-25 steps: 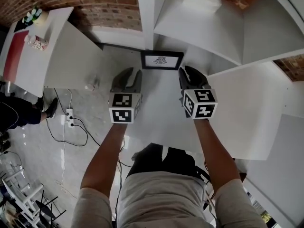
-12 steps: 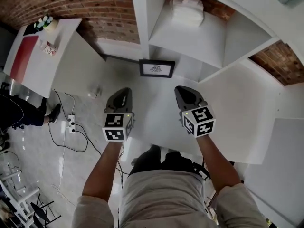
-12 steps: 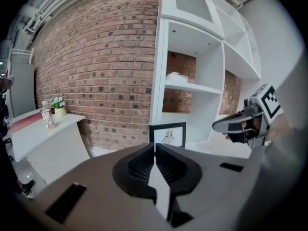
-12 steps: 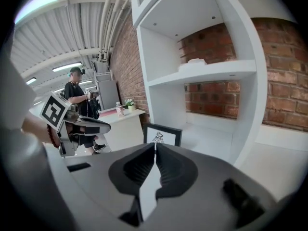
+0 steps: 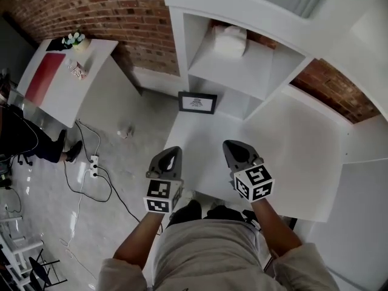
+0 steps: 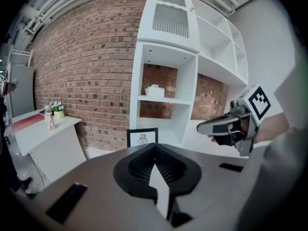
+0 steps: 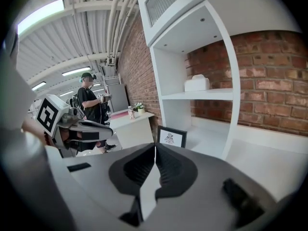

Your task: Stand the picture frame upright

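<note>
Left gripper (image 5: 174,152) and right gripper (image 5: 232,147) are held out side by side before the torso (image 5: 206,250), jaws closed, empty.

Your scene is evenly, brightly lit. Overhead, ceiling strip lights (image 7: 41,15) glow left of the white shelf unit (image 7: 166,76); its panels glare pale, its compartments hold soft shadow. Straight lines bow around it, and the gripper views' corners go black.

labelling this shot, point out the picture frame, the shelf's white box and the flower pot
black rectangular picture frame (image 5: 197,102), head view, centre of its white print
white box on shelf (image 5: 229,41), head view, top face
small flower pot (image 5: 76,39), head view, the blooms
</note>
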`<state>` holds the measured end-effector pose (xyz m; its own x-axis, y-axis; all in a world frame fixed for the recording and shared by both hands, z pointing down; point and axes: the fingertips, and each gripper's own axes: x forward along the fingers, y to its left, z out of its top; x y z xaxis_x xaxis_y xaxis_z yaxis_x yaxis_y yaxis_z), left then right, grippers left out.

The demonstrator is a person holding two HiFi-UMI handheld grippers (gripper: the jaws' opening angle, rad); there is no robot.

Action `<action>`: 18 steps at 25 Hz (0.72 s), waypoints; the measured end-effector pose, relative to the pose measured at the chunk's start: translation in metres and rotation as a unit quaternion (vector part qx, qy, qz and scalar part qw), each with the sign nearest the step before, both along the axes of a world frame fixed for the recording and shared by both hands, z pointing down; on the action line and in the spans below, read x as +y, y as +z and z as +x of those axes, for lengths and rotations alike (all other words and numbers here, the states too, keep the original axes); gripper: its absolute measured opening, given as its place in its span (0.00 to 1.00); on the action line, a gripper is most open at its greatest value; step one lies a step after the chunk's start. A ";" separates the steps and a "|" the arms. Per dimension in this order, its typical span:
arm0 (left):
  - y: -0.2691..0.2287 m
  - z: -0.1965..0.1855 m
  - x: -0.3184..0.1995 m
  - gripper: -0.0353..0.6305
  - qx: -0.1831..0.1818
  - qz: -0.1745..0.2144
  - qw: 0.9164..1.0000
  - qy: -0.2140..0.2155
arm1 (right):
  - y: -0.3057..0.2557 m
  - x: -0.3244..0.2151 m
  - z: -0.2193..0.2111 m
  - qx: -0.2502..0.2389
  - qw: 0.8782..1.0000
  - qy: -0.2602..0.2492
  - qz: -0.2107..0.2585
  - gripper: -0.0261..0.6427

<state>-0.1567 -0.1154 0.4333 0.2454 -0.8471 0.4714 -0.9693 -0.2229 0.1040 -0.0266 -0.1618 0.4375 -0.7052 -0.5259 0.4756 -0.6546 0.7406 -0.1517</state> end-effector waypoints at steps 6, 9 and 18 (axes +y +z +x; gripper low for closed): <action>-0.027 0.030 0.032 0.08 0.026 0.009 0.999 -0.021 | -0.028 0.039 0.023 -0.013 1.000 -0.007 -0.002 0.08; -0.035 0.049 0.051 0.08 0.023 0.004 1.000 -0.017 | -0.032 0.057 0.036 -0.022 1.000 -0.007 -0.015 0.08; -0.055 0.078 0.083 0.08 0.040 -0.001 0.999 -0.019 | -0.053 0.090 0.062 -0.040 0.999 -0.015 -0.027 0.08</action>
